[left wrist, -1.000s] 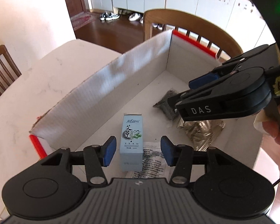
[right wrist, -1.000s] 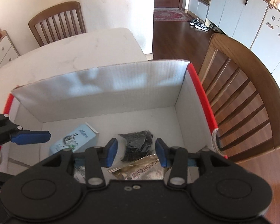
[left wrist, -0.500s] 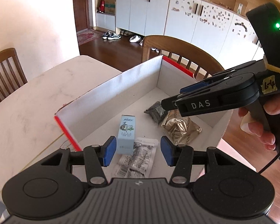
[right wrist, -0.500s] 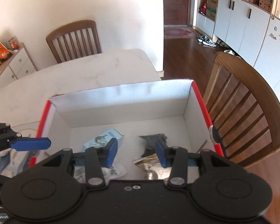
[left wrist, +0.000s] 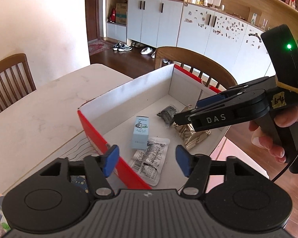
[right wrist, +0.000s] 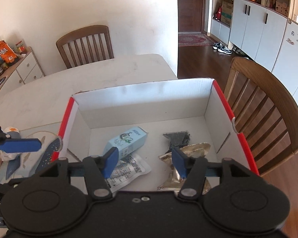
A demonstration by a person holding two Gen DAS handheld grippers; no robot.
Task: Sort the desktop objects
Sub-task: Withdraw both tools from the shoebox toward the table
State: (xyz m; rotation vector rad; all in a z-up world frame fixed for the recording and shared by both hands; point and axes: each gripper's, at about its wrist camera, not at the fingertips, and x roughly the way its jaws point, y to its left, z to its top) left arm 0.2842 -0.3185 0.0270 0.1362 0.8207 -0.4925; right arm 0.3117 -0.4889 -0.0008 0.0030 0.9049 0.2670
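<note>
A red-edged white cardboard box [left wrist: 129, 91] [right wrist: 141, 97] stands on the table. Inside lie a light-blue carton [left wrist: 140, 131] [right wrist: 127, 141], a printed clear sachet [left wrist: 151, 159] [right wrist: 129, 170], a black packet [left wrist: 167, 112] [right wrist: 177, 137] and a gold foil pouch [left wrist: 190, 134] [right wrist: 186, 152]. My left gripper [left wrist: 147, 161] is open and empty, above the box's near red edge. My right gripper [right wrist: 144, 162] is open and empty, above the box's near side; in the left wrist view it [left wrist: 196, 109] hangs over the gold pouch.
Loose packets and a blue speckled item [right wrist: 49, 150] lie on the table left of the box. Wooden chairs stand behind the box [left wrist: 196, 63] [right wrist: 264, 107] and at the table's far side [right wrist: 85, 45]. The marble table [left wrist: 39, 107] stretches left.
Both grippers have risen and pulled back from inside the box; the box now looks smaller and farther. Both stay open and empty. The items in the box have not moved.
</note>
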